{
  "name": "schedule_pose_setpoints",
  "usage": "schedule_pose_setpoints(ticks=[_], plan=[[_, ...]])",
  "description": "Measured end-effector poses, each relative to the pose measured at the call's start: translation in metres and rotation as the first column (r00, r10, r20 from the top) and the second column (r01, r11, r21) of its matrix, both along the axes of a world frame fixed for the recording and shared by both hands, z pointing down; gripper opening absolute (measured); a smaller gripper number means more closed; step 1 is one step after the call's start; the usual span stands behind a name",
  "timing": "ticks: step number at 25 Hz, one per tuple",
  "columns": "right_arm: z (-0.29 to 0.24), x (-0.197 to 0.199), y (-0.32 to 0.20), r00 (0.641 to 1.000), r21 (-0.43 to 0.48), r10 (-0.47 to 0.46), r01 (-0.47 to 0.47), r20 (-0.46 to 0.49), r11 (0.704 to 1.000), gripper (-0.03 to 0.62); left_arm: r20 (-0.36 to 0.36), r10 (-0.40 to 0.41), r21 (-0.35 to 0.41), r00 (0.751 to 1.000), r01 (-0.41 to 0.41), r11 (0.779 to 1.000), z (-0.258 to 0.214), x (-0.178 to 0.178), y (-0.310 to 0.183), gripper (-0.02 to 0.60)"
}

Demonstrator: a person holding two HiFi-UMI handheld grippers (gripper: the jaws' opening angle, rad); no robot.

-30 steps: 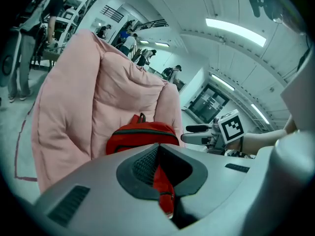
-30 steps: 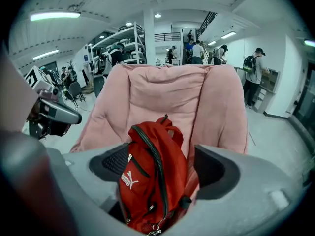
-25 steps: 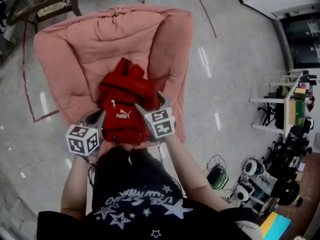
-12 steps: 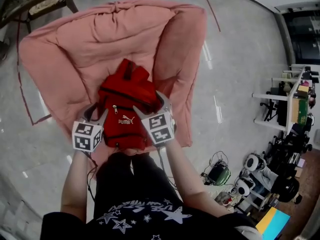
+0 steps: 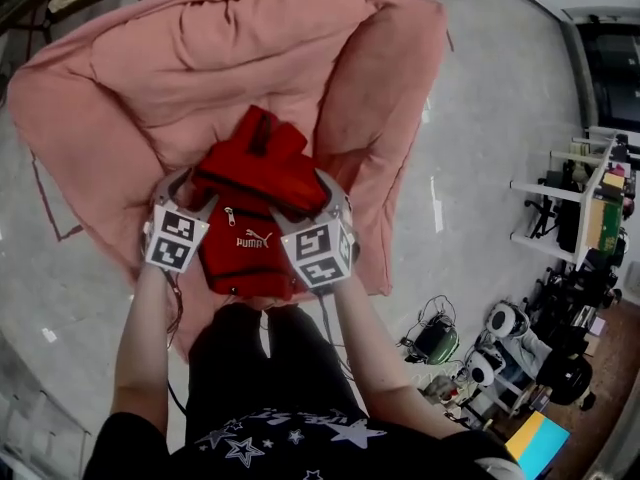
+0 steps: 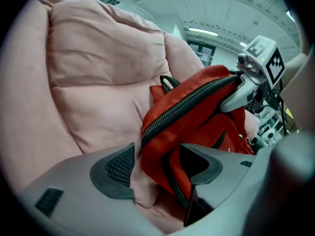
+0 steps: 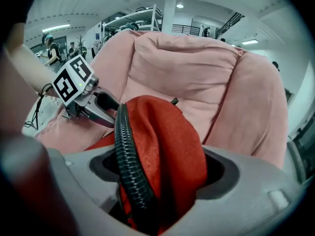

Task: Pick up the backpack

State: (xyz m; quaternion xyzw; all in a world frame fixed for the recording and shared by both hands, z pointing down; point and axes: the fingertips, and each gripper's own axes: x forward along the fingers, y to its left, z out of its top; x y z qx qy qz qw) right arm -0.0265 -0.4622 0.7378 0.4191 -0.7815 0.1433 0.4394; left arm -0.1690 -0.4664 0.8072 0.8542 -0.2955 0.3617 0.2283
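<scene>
On a pink padded armchair (image 5: pixel 150 78), a red fabric backpack (image 5: pixel 250 203), likely soft and light, slumps with the right gripper (image 7: pixel 160 166) clamped on a bunched side fold, seemingly a sound hold, while the left gripper (image 6: pixel 157 156), jaws just opened, loosely straddles the opposite edge.

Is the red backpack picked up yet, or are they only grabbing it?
Not yet. Done: the right gripper is clamped on a fold of the backpack. In hand: the left gripper, at the bag's other side, has just been opening its jaws, with the bag's edge between them, not squeezed. To do: close that one and lift, since the backpack lies on the pink chair.
</scene>
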Motion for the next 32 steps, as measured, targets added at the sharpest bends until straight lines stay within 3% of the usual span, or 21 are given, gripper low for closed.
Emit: schedule_pose_setpoints(ticks=[1, 3, 5, 9, 10, 11, 12, 15, 23, 27, 32], plan=[[0.0, -0.001, -0.001, 1.0, 0.004, 0.001, -0.001, 0.006, 1.0, 0.404, 0.021, 0.013, 0.016, 1.0, -0.013, 1.0, 0.005, 0.001, -0.002, 0.267], [0.002, 0.0, -0.001, 1.0, 0.012, 0.003, -0.003, 0.011, 1.0, 0.335, 0.055, 0.017, 0.045, 0.998, -0.02, 0.999, 0.016, 0.002, -0.005, 0.267], [0.004, 0.003, -0.001, 1.0, 0.02, 0.002, -0.002, 0.004, 1.0, 0.314, 0.052, 0.001, 0.053, 0.999, -0.004, 0.999, 0.022, 0.006, -0.009, 0.267], [0.001, 0.011, -0.003, 1.0, 0.041, 0.019, -0.019, -0.011, 0.999, 0.172, 0.01, 0.033, -0.021, 0.999, -0.033, 0.999, 0.027, 0.019, -0.008, 0.26], [-0.001, 0.011, -0.003, 1.0, 0.04, 0.018, -0.018, -0.006, 0.999, 0.158, 0.0, 0.04, -0.031, 0.999, -0.04, 0.999, 0.02, 0.022, -0.01, 0.207], [-0.002, 0.011, -0.003, 1.0, 0.037, 0.016, -0.016, 0.003, 0.999, 0.135, -0.014, 0.039, -0.038, 0.999, -0.04, 0.998, 0.014, 0.025, -0.011, 0.095], [-0.004, 0.011, -0.003, 1.0, 0.035, 0.012, -0.013, 0.014, 0.999, 0.104, -0.03, 0.032, -0.044, 0.999, -0.033, 0.999, 0.009, 0.027, -0.012, 0.029], [-0.005, 0.008, 0.001, 0.999, 0.035, 0.003, -0.005, 0.051, 0.999, 0.026, -0.059, -0.004, -0.041, 0.998, 0.001, 0.999, 0.0, 0.027, -0.01, 0.021], [-0.016, 0.006, 0.01, 0.987, 0.059, -0.025, 0.016, 0.159, 0.998, 0.014, -0.182, -0.189, -0.039, 0.965, 0.185, 0.982, -0.032, 0.014, 0.004, 0.018], [-0.034, 0.005, 0.028, 0.976, 0.08, -0.035, 0.018, 0.215, 0.997, 0.014, -0.282, -0.271, -0.079, 0.92, 0.259, 0.963, -0.065, 0.01, 0.032, 0.018], [-0.07, 0.016, 0.064, 0.965, 0.124, -0.079, 0.05, 0.249, 0.991, 0.012, -0.328, -0.291, -0.05, 0.899, 0.291, 0.955, -0.117, 0.021, 0.075, 0.018]])
